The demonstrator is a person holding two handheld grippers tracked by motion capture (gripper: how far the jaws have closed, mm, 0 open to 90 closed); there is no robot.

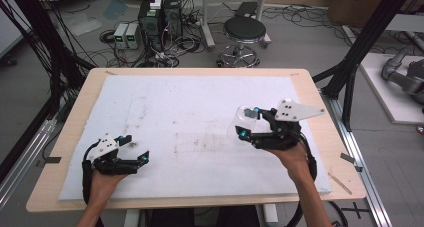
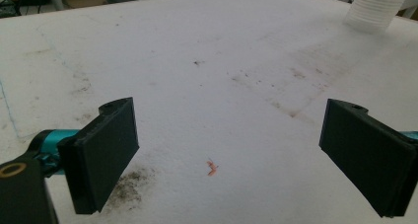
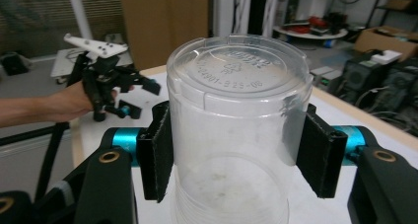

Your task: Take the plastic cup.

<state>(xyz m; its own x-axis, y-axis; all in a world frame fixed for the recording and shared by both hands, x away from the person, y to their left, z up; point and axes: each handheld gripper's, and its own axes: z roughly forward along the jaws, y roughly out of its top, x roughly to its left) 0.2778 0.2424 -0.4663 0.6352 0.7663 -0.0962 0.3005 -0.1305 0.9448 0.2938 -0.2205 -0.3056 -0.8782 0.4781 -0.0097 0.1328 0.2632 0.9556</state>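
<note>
Grey floor strewn with cables; black stool at upper centre, computer towers to its left.

Each gripper is built of black plastic: the left gripper and the right gripper are each topped by a pale grey three-cornered plate dotted with dark screws. Teal collars and brass-coloured pivot rings are seen at the base of the flat black jaws. A black cable is trailed from each body along a bare forearm toward the lower frame edge.
</note>
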